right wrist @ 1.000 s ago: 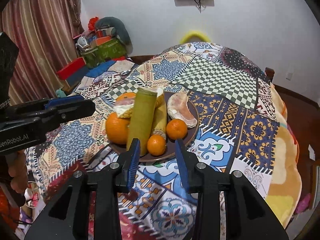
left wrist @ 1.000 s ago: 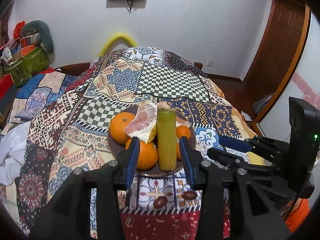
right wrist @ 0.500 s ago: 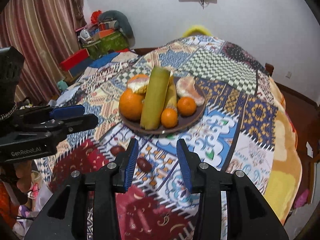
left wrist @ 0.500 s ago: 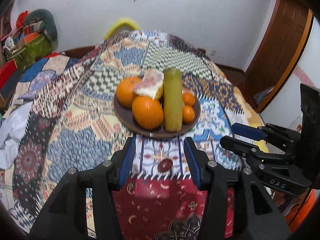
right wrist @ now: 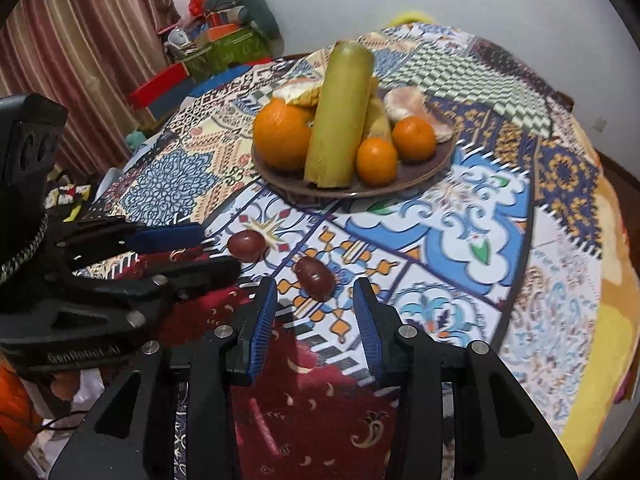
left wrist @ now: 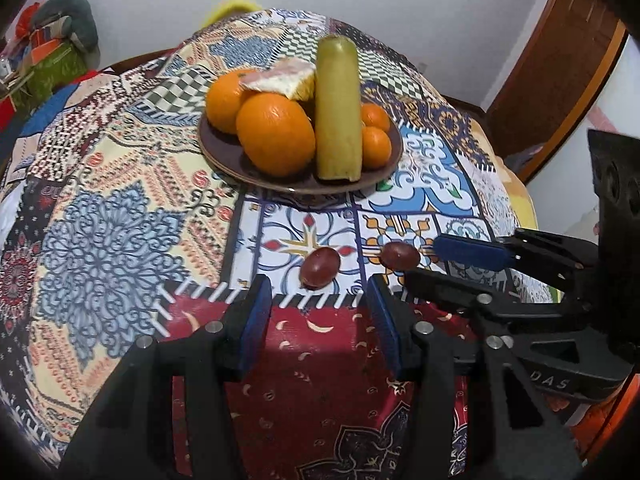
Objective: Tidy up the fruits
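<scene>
Left wrist view: patchwork cloth (left wrist: 108,240) covers the whole table, busy squares of blue, red, cream. Brown plate (left wrist: 224,156) sits mid-cloth, the landmark here. On the plate: a tall green stalk (left wrist: 338,108) standing upright at centre, a big orange (left wrist: 276,134) touching its left side, a second orange (left wrist: 224,100) behind that, a pomelo wedge (left wrist: 280,80) resting on top of the oranges, two tangerines (left wrist: 376,148) right of the stalk. Off the plate, on the near side: two dark red dates, apart from each other. Left date (left wrist: 320,266) lies just ahead of the left gripper (left wrist: 320,312), jaws spread wide, nothing in them. Right date (right wrist: 315,278) lies between the fingertips of the right gripper (right wrist: 316,312), jaws also released, not touching it.
</scene>
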A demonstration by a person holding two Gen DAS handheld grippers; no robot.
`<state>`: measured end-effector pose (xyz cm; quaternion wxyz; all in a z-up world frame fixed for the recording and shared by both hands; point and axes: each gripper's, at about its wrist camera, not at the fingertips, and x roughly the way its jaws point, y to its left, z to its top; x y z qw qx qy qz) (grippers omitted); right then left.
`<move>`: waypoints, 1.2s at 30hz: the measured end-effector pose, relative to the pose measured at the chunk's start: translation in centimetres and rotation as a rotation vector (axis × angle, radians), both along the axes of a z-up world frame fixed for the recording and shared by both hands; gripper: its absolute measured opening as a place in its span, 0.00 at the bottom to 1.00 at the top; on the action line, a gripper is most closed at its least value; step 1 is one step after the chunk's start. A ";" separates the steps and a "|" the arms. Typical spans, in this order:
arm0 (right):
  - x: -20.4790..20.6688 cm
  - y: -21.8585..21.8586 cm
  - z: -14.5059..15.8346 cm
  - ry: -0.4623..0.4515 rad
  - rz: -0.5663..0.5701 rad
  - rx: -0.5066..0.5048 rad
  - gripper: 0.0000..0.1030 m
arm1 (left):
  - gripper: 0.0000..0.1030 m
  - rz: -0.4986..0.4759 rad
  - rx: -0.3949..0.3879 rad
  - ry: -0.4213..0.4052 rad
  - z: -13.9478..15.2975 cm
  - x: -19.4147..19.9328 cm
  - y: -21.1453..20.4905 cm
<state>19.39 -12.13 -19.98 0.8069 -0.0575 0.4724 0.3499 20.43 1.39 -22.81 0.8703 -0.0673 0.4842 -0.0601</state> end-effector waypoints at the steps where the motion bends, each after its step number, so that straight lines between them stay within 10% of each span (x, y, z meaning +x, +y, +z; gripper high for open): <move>1: 0.1 0.1 -0.2 0.001 0.000 -0.005 0.33 | 0.45 -0.001 0.006 0.002 -0.3 0.1 -0.1; 12: 0.5 0.7 -0.8 -0.004 0.022 0.008 0.16 | 0.21 -0.023 -0.016 -0.009 -1.4 1.1 0.2; 36: 3.3 -1.6 2.5 -0.097 -0.075 0.058 0.15 | 0.21 0.070 0.013 -0.131 2.4 2.6 4.2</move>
